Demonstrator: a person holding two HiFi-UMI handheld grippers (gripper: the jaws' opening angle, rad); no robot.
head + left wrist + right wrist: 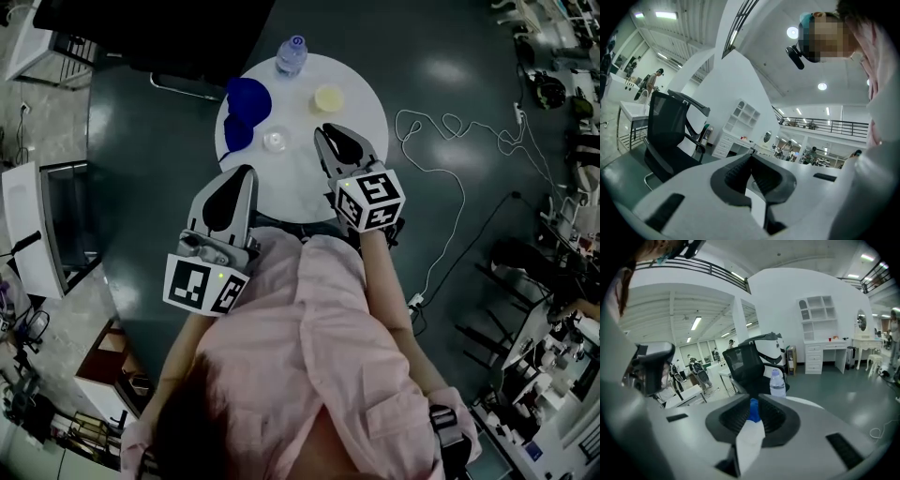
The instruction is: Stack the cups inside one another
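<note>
On the round white table [361, 117] a blue cup [249, 97] lies next to a second blue cup [236, 132]. A clear cup [275, 141] stands beside them and a pale yellow cup [328, 97] sits to the right. My right gripper [322, 129] hovers over the table between the clear and yellow cups, jaws shut and empty. In the right gripper view a sliver of a blue cup [753, 411] shows past the right gripper [753, 401]. My left gripper [249, 172] stays at the table's near edge, shut with nothing in it. The left gripper [751, 157] points level across the room.
A water bottle [292, 54] [777, 383] stands at the table's far edge. A black office chair [750, 362] [670, 136] stands beyond the table. A white cable [450, 131] loops over the dark floor to the right. Desks and shelves line the room's sides.
</note>
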